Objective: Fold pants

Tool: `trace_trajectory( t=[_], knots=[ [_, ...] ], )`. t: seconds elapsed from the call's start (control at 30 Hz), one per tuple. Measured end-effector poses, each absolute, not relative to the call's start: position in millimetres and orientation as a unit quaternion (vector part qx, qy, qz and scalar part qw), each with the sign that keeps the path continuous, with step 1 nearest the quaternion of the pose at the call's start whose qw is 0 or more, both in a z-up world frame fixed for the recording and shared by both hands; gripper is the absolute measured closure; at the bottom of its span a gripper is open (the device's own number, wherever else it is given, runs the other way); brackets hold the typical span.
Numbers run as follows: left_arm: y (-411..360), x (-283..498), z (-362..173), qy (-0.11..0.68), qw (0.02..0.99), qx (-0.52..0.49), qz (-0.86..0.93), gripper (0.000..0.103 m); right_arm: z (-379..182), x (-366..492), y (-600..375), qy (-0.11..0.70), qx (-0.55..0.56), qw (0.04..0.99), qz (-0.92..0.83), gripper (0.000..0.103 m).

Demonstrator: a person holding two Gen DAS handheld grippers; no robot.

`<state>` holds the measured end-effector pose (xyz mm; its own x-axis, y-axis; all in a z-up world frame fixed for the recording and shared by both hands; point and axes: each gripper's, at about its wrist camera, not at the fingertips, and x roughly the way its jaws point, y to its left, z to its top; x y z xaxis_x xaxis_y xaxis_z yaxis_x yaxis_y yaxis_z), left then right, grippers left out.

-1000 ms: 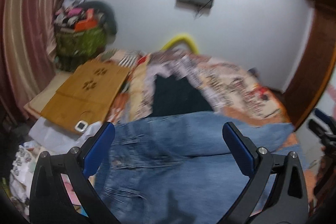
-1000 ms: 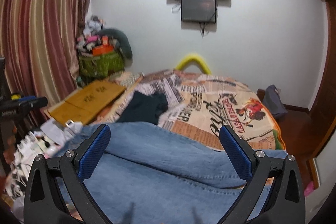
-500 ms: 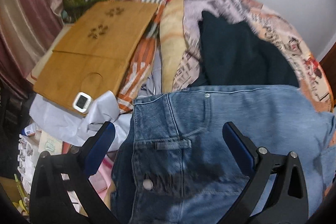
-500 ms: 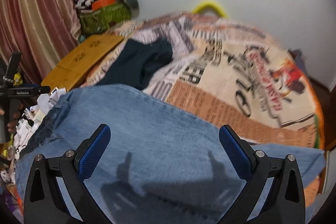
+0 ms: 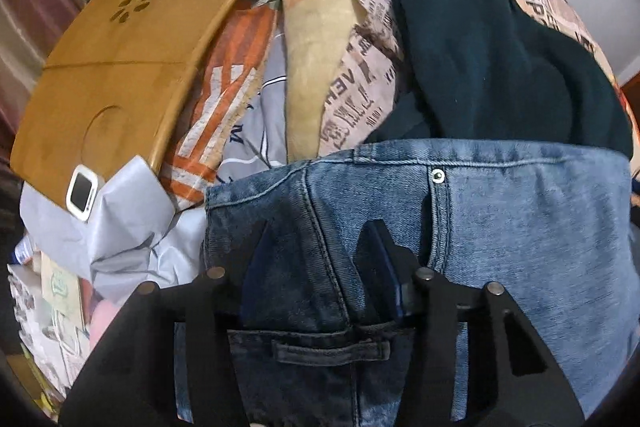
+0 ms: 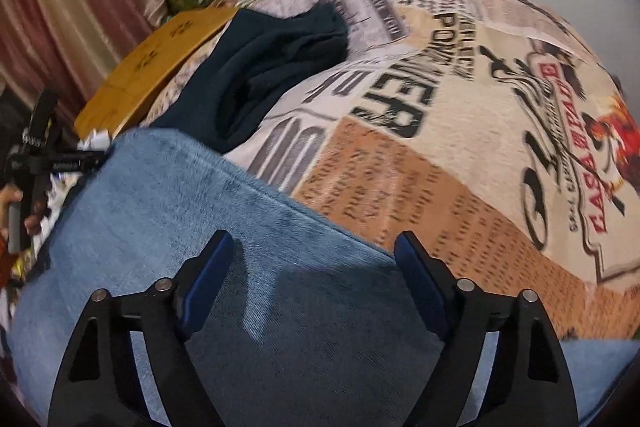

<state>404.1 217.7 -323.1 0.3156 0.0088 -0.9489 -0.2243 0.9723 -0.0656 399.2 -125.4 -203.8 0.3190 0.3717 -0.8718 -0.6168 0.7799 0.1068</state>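
Blue jeans [image 5: 520,227] lie spread across the bed, the waistband end with its belt loop [image 5: 332,349] in the left wrist view. My left gripper [image 5: 320,239] points down onto the denim by the waistband. Its jaws are closing, with a seamed strip of denim between the fingertips [image 5: 376,239]; I see no firm pinch. My right gripper [image 6: 314,243] hovers low over a lighter leg of the jeans [image 6: 160,195]. Its jaws are closing too but still stand wide, with flat denim under them and nothing gripped.
A dark teal garment [image 5: 500,47] lies just beyond the jeans on the newsprint-patterned blanket [image 6: 480,147]. A wooden lap tray [image 5: 120,47] with a small white device [image 5: 84,193] sits left. Papers and clutter crowd the bed's left side. A hand [image 6: 16,203] holds the other gripper there.
Both grippers have dropped toward the jeans and tipped steeply downward, so the wall and screen have left view. Both pairs of jaws have narrowed, the left far more than the right.
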Motion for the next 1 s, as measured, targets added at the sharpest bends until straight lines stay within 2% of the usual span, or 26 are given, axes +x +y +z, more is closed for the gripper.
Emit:
trace_trajectory(
  t=[0.07, 0.13, 0.17, 0.2, 0.23, 0.3, 0.37, 0.5, 0.77, 1.0],
  knots=[
    [211, 403, -325, 0.577, 0.81, -0.075, 0.072, 0.061, -205, 393, -120, 0.482, -0.144, 0.806, 0.312, 0.03],
    [208, 402, -325, 0.574, 0.812, -0.061, 0.085, 0.073, -204, 391, -120, 0.477, -0.143, 0.806, 0.32, 0.043],
    [208, 401, -324, 0.572, 0.814, -0.059, 0.087, 0.075, -203, 388, -120, 0.477, -0.14, 0.805, 0.324, 0.055],
    [208, 401, -323, 0.57, 0.815, -0.06, 0.087, 0.082, -203, 387, -121, 0.475, -0.142, 0.807, 0.321, 0.063],
    [209, 400, -321, 0.568, 0.816, -0.064, 0.088, 0.087, -204, 386, -121, 0.473, -0.145, 0.809, 0.319, 0.066],
    [211, 398, -317, 0.564, 0.818, -0.068, 0.094, 0.092, -205, 382, -120, 0.471, -0.149, 0.81, 0.315, 0.084],
    [207, 400, -313, 0.558, 0.821, -0.063, 0.099, 0.095, -205, 383, -120, 0.471, -0.149, 0.81, 0.317, 0.093],
    [203, 396, -288, 0.531, 0.839, -0.046, 0.111, 0.098, -196, 382, -119, 0.45, -0.165, 0.823, 0.304, 0.097],
    [206, 379, -199, 0.442, 0.889, -0.058, 0.107, 0.098, -122, 380, -130, 0.37, -0.151, 0.873, 0.281, 0.097],
    [193, 337, -180, 0.424, 0.9, -0.036, 0.096, 0.098, -100, 331, -147, 0.367, -0.143, 0.867, 0.305, 0.097]
  ],
)
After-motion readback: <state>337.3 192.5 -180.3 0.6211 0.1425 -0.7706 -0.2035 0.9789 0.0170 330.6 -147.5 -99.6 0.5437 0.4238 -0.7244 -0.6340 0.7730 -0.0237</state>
